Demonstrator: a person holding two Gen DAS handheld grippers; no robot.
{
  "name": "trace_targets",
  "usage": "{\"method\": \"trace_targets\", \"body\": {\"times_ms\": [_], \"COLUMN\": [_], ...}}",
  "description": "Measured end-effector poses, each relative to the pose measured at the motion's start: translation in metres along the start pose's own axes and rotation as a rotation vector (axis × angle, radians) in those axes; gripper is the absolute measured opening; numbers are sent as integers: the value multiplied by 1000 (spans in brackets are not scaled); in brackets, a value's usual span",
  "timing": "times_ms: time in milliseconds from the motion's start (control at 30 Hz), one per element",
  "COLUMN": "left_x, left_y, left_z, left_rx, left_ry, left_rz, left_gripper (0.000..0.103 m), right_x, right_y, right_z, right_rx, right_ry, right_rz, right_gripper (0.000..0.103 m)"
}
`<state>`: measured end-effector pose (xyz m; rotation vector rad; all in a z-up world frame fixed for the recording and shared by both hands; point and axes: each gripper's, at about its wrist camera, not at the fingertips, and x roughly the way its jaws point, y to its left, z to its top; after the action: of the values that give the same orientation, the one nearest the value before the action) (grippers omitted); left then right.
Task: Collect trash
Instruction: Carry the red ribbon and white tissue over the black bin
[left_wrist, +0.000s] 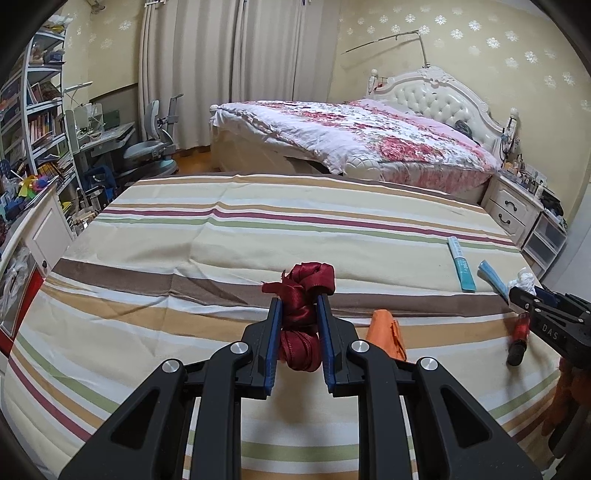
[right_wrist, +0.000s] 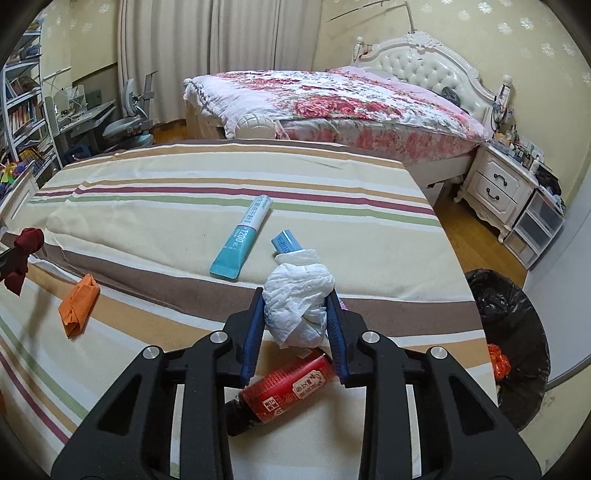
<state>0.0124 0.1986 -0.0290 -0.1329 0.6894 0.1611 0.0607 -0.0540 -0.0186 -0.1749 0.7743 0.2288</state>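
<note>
Trash is lying scattered over the striped bedspread (right_wrist: 147, 221), and you are gripping two pieces of it. Your left gripper (left_wrist: 300, 295) is clamping a bundle of dark red ribbon (left_wrist: 306, 291), glossy and knotted, with loops bulging above and below the blue pads. Your right gripper (right_wrist: 298, 295) is pinching a crumpled white tissue (right_wrist: 297, 299), its folds puffing out over the fingertips. Under that claw a small red bottle (right_wrist: 284, 391) with a black cap is lying on its side on the cloth. Just beyond the tissue a blue wrapper (right_wrist: 286, 242) is poking out, and beside it a teal and white tube (right_wrist: 242, 236) is lying flat. A folded orange paper (right_wrist: 78, 304) is resting on the cloth toward your left gripper. Past the bed's right edge a bin lined with a black bag (right_wrist: 509, 332) is standing on the floor, with something red showing inside.
</note>
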Motion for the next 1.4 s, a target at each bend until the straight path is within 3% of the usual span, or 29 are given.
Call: {"method": "trace_targets", "body": {"times_ms": [367, 700, 1000, 1400], "left_x": [-10, -13, -8, 19], "left_y": [-61, -147, -232, -322], "left_z": [-1, 0, 3, 1], "left_rx": [79, 201, 319, 438], "left_ry": [-19, -34, -49, -21], "left_rz": [-117, -260, -362, -437], "left_gripper": [20, 20, 20, 20], "right_x": [-40, -65, -63, -48], "right_y": [-54, -120, -172, -220], "right_z": [-22, -45, -54, -58], "right_rx": [115, 220, 296, 365], "right_ry": [-39, -65, -72, -63], "right_rz": [-50, -150, -224, -289], "right_gripper": [31, 31, 32, 32]}}
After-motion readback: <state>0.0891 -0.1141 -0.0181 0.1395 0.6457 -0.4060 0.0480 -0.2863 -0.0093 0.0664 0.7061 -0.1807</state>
